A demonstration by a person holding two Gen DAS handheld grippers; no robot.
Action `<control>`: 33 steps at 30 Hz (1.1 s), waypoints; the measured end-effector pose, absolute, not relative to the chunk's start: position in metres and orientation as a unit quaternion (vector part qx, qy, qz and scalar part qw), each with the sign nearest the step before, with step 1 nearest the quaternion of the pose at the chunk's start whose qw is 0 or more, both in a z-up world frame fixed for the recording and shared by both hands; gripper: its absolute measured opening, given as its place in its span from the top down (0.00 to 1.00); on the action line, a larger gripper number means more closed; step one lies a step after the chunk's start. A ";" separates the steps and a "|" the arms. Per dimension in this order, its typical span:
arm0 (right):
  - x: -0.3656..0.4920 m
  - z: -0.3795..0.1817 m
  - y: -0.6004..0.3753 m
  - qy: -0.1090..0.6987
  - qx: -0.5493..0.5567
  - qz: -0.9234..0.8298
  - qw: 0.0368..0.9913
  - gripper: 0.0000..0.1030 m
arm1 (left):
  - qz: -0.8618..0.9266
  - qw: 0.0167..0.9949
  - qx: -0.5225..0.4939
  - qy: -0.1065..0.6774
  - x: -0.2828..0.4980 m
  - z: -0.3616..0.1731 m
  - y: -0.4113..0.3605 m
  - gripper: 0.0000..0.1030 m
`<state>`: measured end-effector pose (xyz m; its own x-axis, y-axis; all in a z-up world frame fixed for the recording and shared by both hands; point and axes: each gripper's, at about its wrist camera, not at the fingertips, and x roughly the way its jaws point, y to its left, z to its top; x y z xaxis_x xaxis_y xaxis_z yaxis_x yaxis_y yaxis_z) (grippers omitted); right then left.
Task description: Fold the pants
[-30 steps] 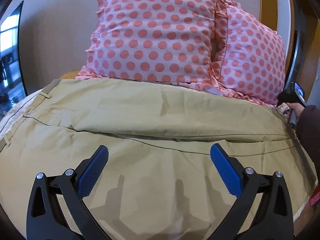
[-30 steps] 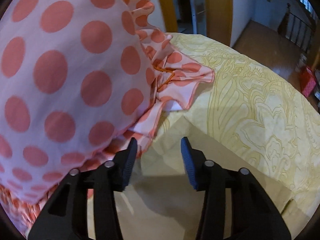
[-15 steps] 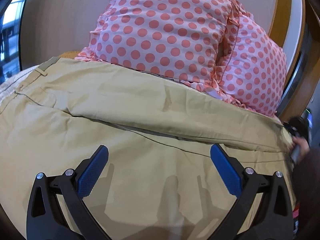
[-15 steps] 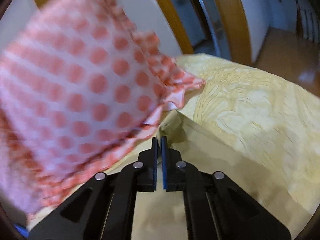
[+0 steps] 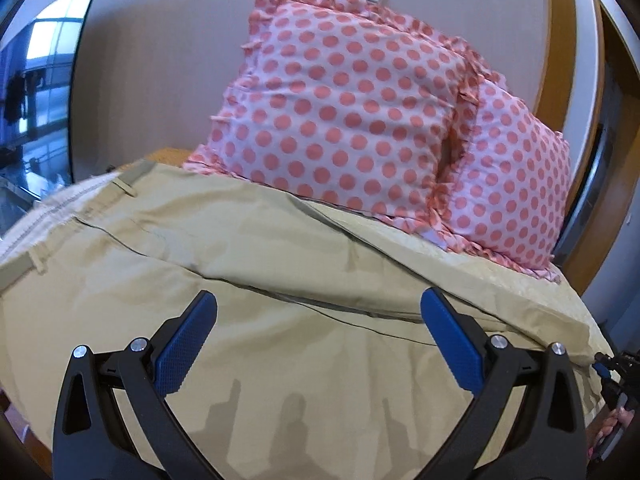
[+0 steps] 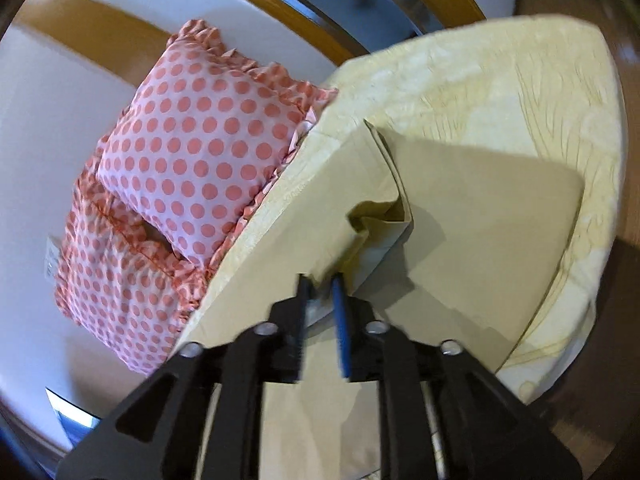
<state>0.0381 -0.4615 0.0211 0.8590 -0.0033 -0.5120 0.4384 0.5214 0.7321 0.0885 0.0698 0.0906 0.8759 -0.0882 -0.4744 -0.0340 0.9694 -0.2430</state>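
The khaki pants (image 5: pixel 248 248) lie spread over the yellow patterned bedspread (image 6: pixel 500 92), their far edge touching two pink polka-dot pillows (image 5: pixel 352 108) propped against the wall. The left gripper (image 5: pixel 318 336) hangs above the cloth, jaws wide apart and empty. The right gripper (image 6: pixel 320 300), jaws narrowed, seems to pinch a lifted leg hem, though motion blur leaves this uncertain.

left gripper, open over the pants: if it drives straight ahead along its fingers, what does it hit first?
Most likely the khaki pants themselves, whose fabric rises between the left gripper fingers. Beyond that the polka-dot pillow. Depth is uncertain through the fisheye.
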 end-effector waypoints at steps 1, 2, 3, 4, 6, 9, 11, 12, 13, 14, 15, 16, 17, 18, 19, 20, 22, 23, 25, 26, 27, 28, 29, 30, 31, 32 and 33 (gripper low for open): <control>0.037 0.020 -0.461 0.230 0.476 -0.131 0.839 0.58 | -0.015 0.960 -0.124 0.250 0.088 0.092 0.075 0.01; 0.036 0.017 -0.461 0.231 0.480 -0.135 0.835 0.58 | -0.018 0.959 -0.129 0.251 0.089 0.093 0.081 0.01; 0.035 0.015 -0.461 0.231 0.482 -0.135 0.834 0.58 | -0.021 0.958 -0.139 0.251 0.091 0.094 0.088 0.01; 0.037 0.015 -0.462 0.230 0.481 -0.137 0.835 0.58 | -0.028 0.956 -0.151 0.249 0.093 0.095 0.096 0.01; 0.038 0.015 -0.463 0.229 0.485 -0.141 0.832 0.58 | -0.028 0.950 -0.182 0.252 0.102 0.097 0.113 0.01; 0.048 0.015 -0.463 0.234 0.467 -0.158 0.838 0.83 | -0.011 0.940 -0.206 0.272 0.126 0.100 0.132 0.01; 0.055 0.009 -0.470 0.234 0.468 -0.138 0.841 0.99 | -0.013 0.928 -0.230 0.292 0.151 0.101 0.147 0.01; 0.051 0.008 -0.475 0.218 0.484 -0.128 0.838 0.99 | -0.015 0.921 -0.242 0.304 0.162 0.099 0.154 0.01; 0.044 0.010 -0.481 0.193 0.501 -0.118 0.836 0.99 | -0.018 0.912 -0.258 0.318 0.175 0.097 0.161 0.01; 0.033 0.016 -0.487 0.165 0.505 -0.118 0.839 0.99 | -0.021 0.899 -0.282 0.335 0.191 0.092 0.168 0.01; 0.026 0.022 -0.491 0.149 0.500 -0.121 0.844 0.99 | -0.023 0.888 -0.300 0.347 0.201 0.088 0.173 0.01; 0.019 0.028 -0.494 0.137 0.494 -0.125 0.849 0.99 | -0.027 0.878 -0.324 0.352 0.214 0.082 0.177 0.01; 0.013 0.034 -0.498 0.128 0.489 -0.126 0.854 0.99 | -0.025 0.873 -0.333 0.356 0.220 0.079 0.180 0.01; 0.009 0.037 -0.501 0.124 0.485 -0.128 0.856 0.99 | -0.018 0.868 -0.339 0.363 0.230 0.075 0.181 0.01; 0.007 0.038 -0.504 0.122 0.483 -0.130 0.857 0.99 | -0.007 0.865 -0.336 0.372 0.239 0.072 0.182 0.01; 0.004 0.039 -0.507 0.118 0.483 -0.132 0.858 0.99 | 0.005 0.863 -0.330 0.383 0.250 0.068 0.181 0.01; 0.002 0.038 -0.512 0.117 0.485 -0.135 0.856 0.99 | 0.023 0.859 -0.326 0.394 0.261 0.061 0.183 0.01; 0.003 0.037 -0.513 0.118 0.486 -0.134 0.855 0.99 | 0.031 0.856 -0.328 0.398 0.267 0.058 0.184 0.08; 0.004 0.034 -0.515 0.122 0.486 -0.135 0.855 0.99 | 0.040 0.851 -0.325 0.411 0.278 0.050 0.189 0.40; 0.005 0.033 -0.516 0.124 0.484 -0.136 0.855 0.99 | 0.038 0.851 -0.322 0.413 0.279 0.049 0.191 0.69; 0.006 0.032 -0.516 0.125 0.483 -0.136 0.856 0.99 | 0.033 0.853 -0.317 0.413 0.276 0.050 0.195 0.79; 0.006 0.032 -0.516 0.126 0.481 -0.135 0.857 0.99 | 0.026 0.854 -0.318 0.411 0.269 0.052 0.199 0.87; 0.007 0.032 -0.515 0.128 0.474 -0.136 0.860 0.99 | 0.024 0.858 -0.315 0.406 0.259 0.057 0.202 0.90; 0.007 0.033 -0.515 0.131 0.465 -0.137 0.865 0.99 | 0.023 0.866 -0.310 0.393 0.238 0.065 0.208 0.90; 0.006 0.033 -0.516 0.132 0.461 -0.139 0.867 0.99 | 0.021 0.871 -0.308 0.382 0.221 0.071 0.213 0.90; 0.005 0.034 -0.516 0.134 0.456 -0.141 0.869 0.99 | 0.021 0.876 -0.307 0.371 0.198 0.077 0.219 0.90; 0.004 0.033 -0.516 0.137 0.451 -0.146 0.870 0.99 | 0.023 0.880 -0.305 0.362 0.174 0.080 0.223 0.90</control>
<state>0.0040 -0.5160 0.0331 0.9201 -0.1300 -0.3694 0.3768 0.5509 0.7446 0.1739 0.2235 0.0800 0.7368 -0.1811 -0.6514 -0.2610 0.8126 -0.5211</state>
